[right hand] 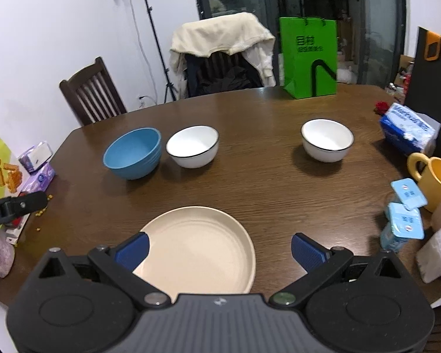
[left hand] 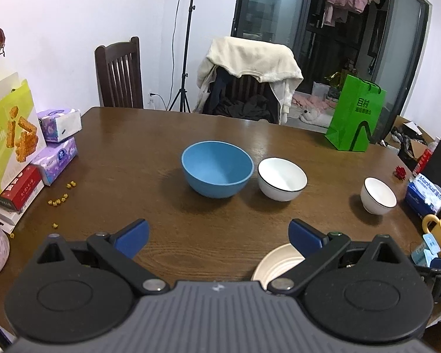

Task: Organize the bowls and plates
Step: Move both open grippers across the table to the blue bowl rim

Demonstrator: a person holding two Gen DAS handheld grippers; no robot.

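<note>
A blue bowl [left hand: 217, 169] [right hand: 133, 153] stands mid-table with a white black-rimmed bowl [left hand: 282, 179] [right hand: 192, 146] touching or nearly touching its right side. A smaller white bowl [left hand: 378, 195] [right hand: 327, 139] stands apart to the right. A cream plate [right hand: 197, 248] [left hand: 276, 266] lies near the front edge. My left gripper [left hand: 219, 235] is open and empty, hovering in front of the blue bowl. My right gripper [right hand: 220, 250] is open and empty, its left finger over the plate's near left rim.
The wooden table [right hand: 264, 182] carries tissue packs and boxes [left hand: 58, 147] at the left, a green bag [right hand: 308, 58] at the back, a blue tissue pack [right hand: 408, 129], a yellow mug [right hand: 435, 176] and small cartons [right hand: 405, 211] at the right. Two chairs stand behind.
</note>
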